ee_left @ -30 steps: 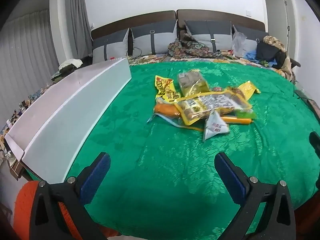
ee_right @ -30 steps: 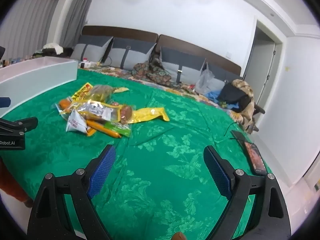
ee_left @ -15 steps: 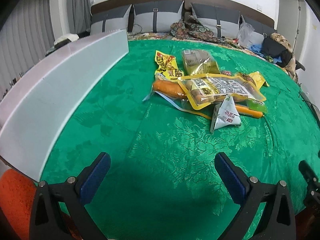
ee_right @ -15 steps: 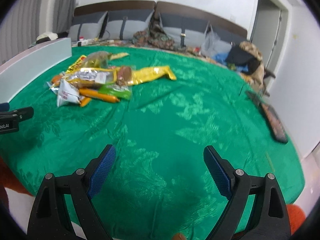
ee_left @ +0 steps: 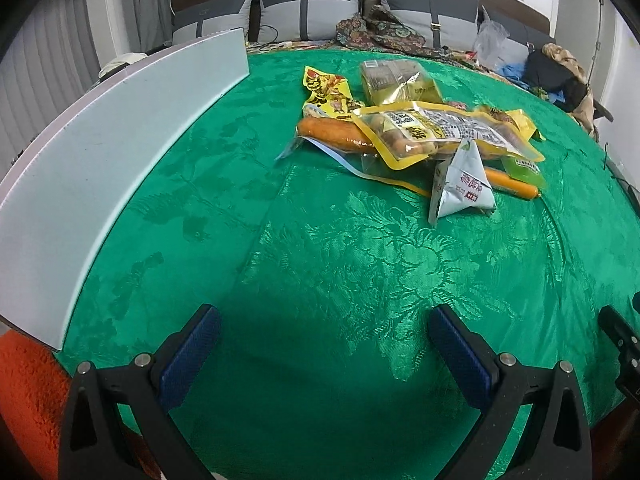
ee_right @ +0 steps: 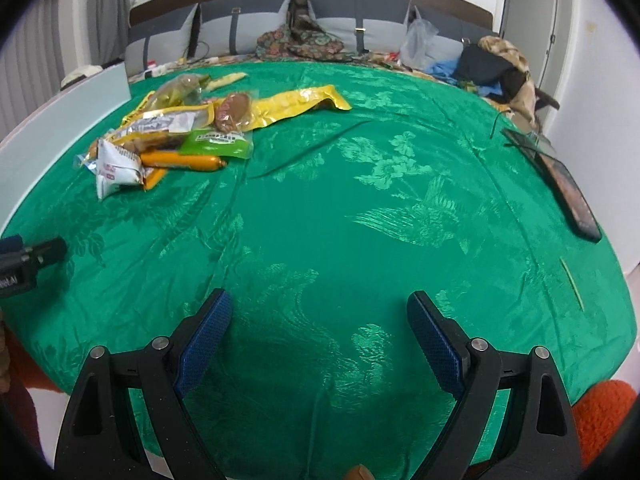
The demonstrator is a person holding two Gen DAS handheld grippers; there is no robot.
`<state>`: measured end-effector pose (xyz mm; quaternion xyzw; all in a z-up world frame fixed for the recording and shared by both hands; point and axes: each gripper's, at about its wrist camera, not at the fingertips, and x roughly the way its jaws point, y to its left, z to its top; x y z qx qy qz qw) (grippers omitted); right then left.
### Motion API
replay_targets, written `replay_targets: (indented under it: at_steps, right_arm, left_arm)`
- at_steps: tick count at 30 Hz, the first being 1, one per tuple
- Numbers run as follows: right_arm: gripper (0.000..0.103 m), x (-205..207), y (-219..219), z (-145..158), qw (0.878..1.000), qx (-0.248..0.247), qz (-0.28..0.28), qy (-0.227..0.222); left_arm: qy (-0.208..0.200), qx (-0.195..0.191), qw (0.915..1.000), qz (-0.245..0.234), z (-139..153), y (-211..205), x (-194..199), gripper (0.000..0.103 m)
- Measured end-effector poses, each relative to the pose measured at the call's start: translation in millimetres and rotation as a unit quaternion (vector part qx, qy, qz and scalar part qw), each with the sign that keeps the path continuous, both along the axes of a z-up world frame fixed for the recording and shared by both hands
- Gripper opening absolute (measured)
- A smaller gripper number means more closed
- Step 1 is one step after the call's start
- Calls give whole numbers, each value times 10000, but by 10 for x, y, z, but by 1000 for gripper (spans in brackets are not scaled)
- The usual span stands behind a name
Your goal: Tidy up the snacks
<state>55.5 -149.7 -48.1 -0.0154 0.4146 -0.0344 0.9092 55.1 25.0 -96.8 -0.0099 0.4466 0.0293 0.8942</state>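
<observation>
A pile of snack packets (ee_left: 420,128) lies on the green cloth: yellow bags, an orange sausage (ee_left: 336,134), a white triangular packet (ee_left: 462,180) and a thin orange stick (ee_left: 516,184). The pile also shows in the right wrist view (ee_right: 176,128), far left. A long white box (ee_left: 100,152) stands along the left. My left gripper (ee_left: 324,336) is open and empty, low over the cloth, short of the pile. My right gripper (ee_right: 320,320) is open and empty over bare cloth, right of the pile. The left gripper's tip (ee_right: 28,258) shows at the right view's left edge.
The green cloth (ee_right: 360,200) covers a bed. Grey pillows (ee_left: 304,8), patterned fabric and clothes lie by the headboard. A dark phone (ee_right: 568,188) lies at the cloth's right edge. Orange fabric (ee_left: 28,392) lies below the near edge.
Both grippers have moved forward and tilted down over the cloth, nearer the snack pile. Their jaws stay open. The snacks have not moved.
</observation>
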Motion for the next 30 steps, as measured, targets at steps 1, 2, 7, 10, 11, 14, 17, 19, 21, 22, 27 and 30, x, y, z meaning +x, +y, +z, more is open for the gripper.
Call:
replay_targets:
  at_steps: [1, 2, 7, 10, 11, 14, 17, 19, 21, 22, 27, 30]
  right_arm:
    - [92, -3, -3, -1, 10000, 20, 4, -2]
    - [92, -1, -9, -5, 10000, 46, 1, -5]
    - [93, 14, -25, -26, 9997, 246, -31, -15]
    - [93, 16, -15, -24, 9996, 261, -53, -19]
    - [93, 21, -12, -23, 9996, 269, -60, -15]
    - [93, 31, -10, -23, 9996, 284, -79, 17]
    - [93, 50, -6, -21, 9995, 296, -103, 68]
    - [93, 69, -3, -17, 9994, 300, -100, 134]
    - [93, 86, -12, -16, 9993, 310, -92, 183]
    - [93, 91, -12, -15, 9993, 311, -87, 205]
    - [93, 95, -13, -13, 9991, 315, -95, 264]
    - [93, 98, -11, -12, 9991, 313, -94, 287]
  left_arm:
    - [8, -16, 10000, 0, 0, 1, -5, 103]
    - [16, -38, 10000, 2, -2, 5, -8, 103]
    - [17, -88, 10000, -35, -4, 22, -4, 103]
    - [15, -82, 9999, -100, -5, 32, -3, 103]
    - [10, -79, 9999, -110, -7, 29, -4, 103]
    - [-8, -76, 9999, -116, -12, 30, -10, 103]
    - [8, -82, 9999, -121, -14, 30, -13, 103]
    - [18, -86, 9999, -149, -13, 35, -8, 103]
    - [22, -91, 9998, -200, -9, 40, -2, 103]
    - [37, -95, 9997, -227, -8, 45, 6, 103]
    - [134, -107, 9995, -277, 1, 53, 38, 103]
    - [185, -110, 9993, -297, 5, 55, 58, 103]
